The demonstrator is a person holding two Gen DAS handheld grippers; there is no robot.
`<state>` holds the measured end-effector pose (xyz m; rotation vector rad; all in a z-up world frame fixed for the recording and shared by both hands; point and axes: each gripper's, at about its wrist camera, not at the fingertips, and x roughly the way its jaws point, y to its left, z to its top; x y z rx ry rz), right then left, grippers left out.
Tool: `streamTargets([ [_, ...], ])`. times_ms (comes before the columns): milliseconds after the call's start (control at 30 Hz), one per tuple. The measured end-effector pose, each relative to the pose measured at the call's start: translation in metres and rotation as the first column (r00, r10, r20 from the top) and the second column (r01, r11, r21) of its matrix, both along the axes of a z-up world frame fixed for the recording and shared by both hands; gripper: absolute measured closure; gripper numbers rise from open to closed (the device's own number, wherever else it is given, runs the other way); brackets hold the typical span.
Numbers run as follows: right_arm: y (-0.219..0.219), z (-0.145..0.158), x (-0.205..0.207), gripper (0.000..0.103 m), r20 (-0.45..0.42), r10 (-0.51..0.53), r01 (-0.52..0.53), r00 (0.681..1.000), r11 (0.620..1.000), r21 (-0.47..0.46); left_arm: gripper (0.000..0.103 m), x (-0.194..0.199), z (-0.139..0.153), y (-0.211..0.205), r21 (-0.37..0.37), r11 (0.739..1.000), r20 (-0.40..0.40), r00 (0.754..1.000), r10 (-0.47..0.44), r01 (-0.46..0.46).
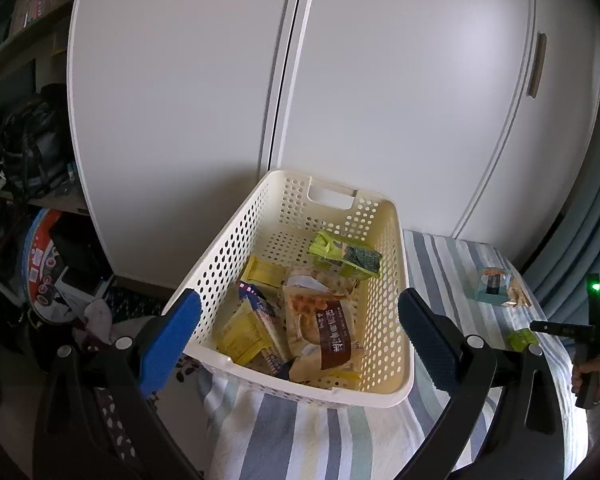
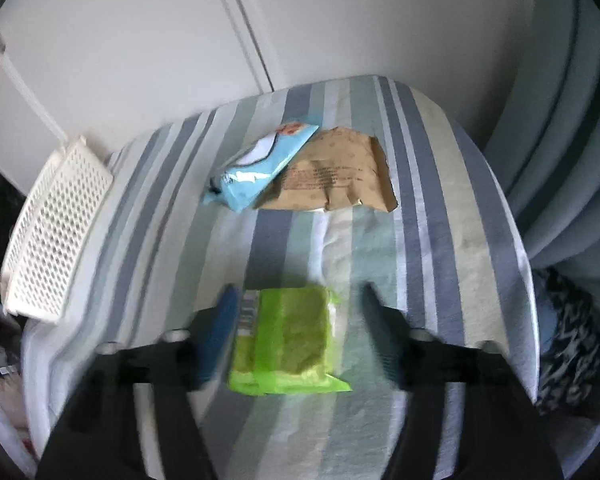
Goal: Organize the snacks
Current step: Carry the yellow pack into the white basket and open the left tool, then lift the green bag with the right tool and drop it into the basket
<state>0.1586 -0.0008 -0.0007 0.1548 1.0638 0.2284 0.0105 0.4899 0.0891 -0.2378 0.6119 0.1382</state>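
- Nearest in the right wrist view, a lime-green snack packet (image 2: 284, 340) is seen lying on the striped desk cloth (image 2: 440, 240), between the spread fingers of the right hand-held gripper (image 2: 296, 340); the blue pad is just beside its left edge, the other finger is apart from it, so the packet is judged not yet gripped
- The left hand-held gripper (image 1: 300, 336) is held released and empty, its fingers set wide on either side of the near end of the white perforated basket (image 1: 236, 240)
- Inside the basket, several snacks are already gathered: a waffle packet (image 1: 320, 320) with a brown band, yellow packets (image 1: 246, 330), a blue-and-white packet (image 1: 262, 308) and, further in, a green seaweed-style packet (image 1: 344, 256)
- Further along the desk, a light-blue packet (image 2: 260, 168) is found overlapping a brown paper-like packet (image 2: 340, 176); both are left outside the basket
- The task is judged more than half done, with three packets still to be moved
- East Asian characters are printed on the brown band of the waffle packet, but they cannot be read reliably; print on the remaining packets is too small or blurred
- Behind everything, white cupboard doors (image 1: 180, 80) are seen
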Motion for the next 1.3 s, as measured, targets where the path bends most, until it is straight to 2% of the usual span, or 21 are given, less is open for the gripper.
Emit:
streamTargets([
  [67, 0.007, -0.001, 0.002, 0.03, -0.007, 0.011, -0.011, 1.0, 1.0, -0.026, 0.003, -0.003, 0.0, 0.001, 0.003, 1.0, 0.004, 1.0, 0.004, -0.004],
  [233, 0.039, -0.017, 0.004, 0.029, -0.053, 0.086, -0.096, 0.995, 0.971, -0.217, 0.003, -0.009, 0.001, 0.006, 0.003, 1.0, 0.01, 1.0, 0.011, -0.011],
  [433, 0.06, -0.037, 0.005, 0.031, -0.11, 0.131, -0.159, 0.985, 0.939, -0.304, 0.003, -0.014, 0.002, 0.01, 0.005, 1.0, 0.019, 1.0, 0.019, -0.019],
  [533, 0.057, -0.035, 0.004, 0.046, -0.098, 0.122, -0.145, 0.988, 0.95, -0.278, 0.003, -0.016, 0.003, 0.011, 0.02, 0.999, 0.022, 0.999, 0.026, -0.026],
  [633, 0.058, -0.028, -0.001, 0.046, -0.085, 0.114, -0.133, 0.99, 0.957, -0.258, 0.003, -0.019, 0.002, 0.013, 0.018, 0.999, 0.025, 0.999, 0.034, -0.034],
  [700, 0.064, -0.017, -0.007, 0.046, -0.062, 0.132, -0.142, 0.989, 0.966, -0.214, 0.003, -0.021, 0.002, 0.016, 0.012, 0.999, 0.028, 0.999, 0.04, -0.041],
  [833, 0.097, 0.012, -0.012, 0.046, -0.006, 0.207, -0.206, 0.978, 0.968, -0.144, 0.003, -0.021, 0.0, 0.018, 0.009, 0.999, 0.027, 0.999, 0.046, -0.047],
  [1033, 0.172, 0.062, -0.012, 0.046, 0.106, 0.34, -0.336, 0.934, 0.94, -0.057, 0.003, -0.023, 0.0, 0.018, 0.033, 0.998, 0.027, 0.998, 0.055, -0.056],
  [1167, 0.234, 0.094, -0.018, 0.046, 0.172, 0.428, -0.432, 0.887, 0.902, -0.017, 0.003, -0.029, 0.001, 0.017, 0.056, 0.997, 0.027, 0.998, 0.059, -0.06],
  [1300, 0.283, 0.111, -0.019, 0.046, 0.209, 0.488, -0.499, 0.847, 0.867, -0.003, 0.003, -0.038, 0.003, 0.019, 0.066, 0.995, 0.033, 0.997, 0.075, -0.077],
])
